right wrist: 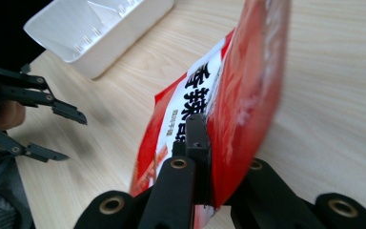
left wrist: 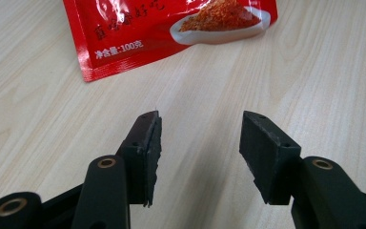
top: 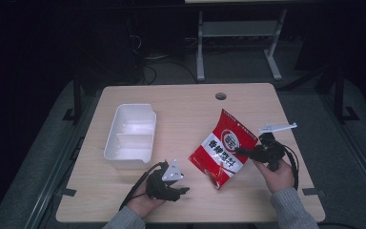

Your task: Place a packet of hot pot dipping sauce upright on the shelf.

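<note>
A red snack packet (top: 223,147) with white and black lettering hangs tilted above the table's right half. My right gripper (top: 244,151) is shut on its right edge; in the right gripper view the packet (right wrist: 238,95) stands edge-on, pinched between the two black jaws (right wrist: 208,164). My left gripper (top: 183,190) rests near the front edge of the table, left of the packet, open with nothing between its fingers. In the left gripper view the open gripper (left wrist: 200,138) points at the packet's lower corner (left wrist: 124,43), which lies a short way beyond the tips.
A white two-compartment tray (top: 131,135) stands at the left of the wooden table (top: 186,105). A round cable hole (top: 220,96) sits near the far edge. The other gripper (right wrist: 38,119) shows open at the left of the right gripper view.
</note>
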Demonstrator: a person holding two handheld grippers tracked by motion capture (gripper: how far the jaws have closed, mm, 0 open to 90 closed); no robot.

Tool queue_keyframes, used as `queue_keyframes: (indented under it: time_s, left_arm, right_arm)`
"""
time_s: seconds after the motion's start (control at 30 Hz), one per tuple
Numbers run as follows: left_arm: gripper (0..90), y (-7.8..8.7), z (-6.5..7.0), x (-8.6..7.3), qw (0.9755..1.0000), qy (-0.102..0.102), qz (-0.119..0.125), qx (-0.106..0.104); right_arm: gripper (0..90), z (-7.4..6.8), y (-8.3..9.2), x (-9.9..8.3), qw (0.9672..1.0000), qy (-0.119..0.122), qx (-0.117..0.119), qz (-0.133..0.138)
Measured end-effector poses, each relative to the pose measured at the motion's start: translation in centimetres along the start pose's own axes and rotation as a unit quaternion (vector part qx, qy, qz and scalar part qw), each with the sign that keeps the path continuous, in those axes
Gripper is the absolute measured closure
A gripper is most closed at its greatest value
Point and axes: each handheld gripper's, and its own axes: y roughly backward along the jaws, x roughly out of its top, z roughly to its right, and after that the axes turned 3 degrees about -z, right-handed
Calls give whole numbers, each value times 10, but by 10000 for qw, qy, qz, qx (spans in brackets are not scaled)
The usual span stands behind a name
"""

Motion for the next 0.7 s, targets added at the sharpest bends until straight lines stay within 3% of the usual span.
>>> queue_keyframes:
  time_s: [0.7]
  left_arm:
    - [457, 3, 3, -5, 10000, -40, -27, 13]
  right_arm:
    - [894, -24, 9, 37, 9992, 299, 240, -61]
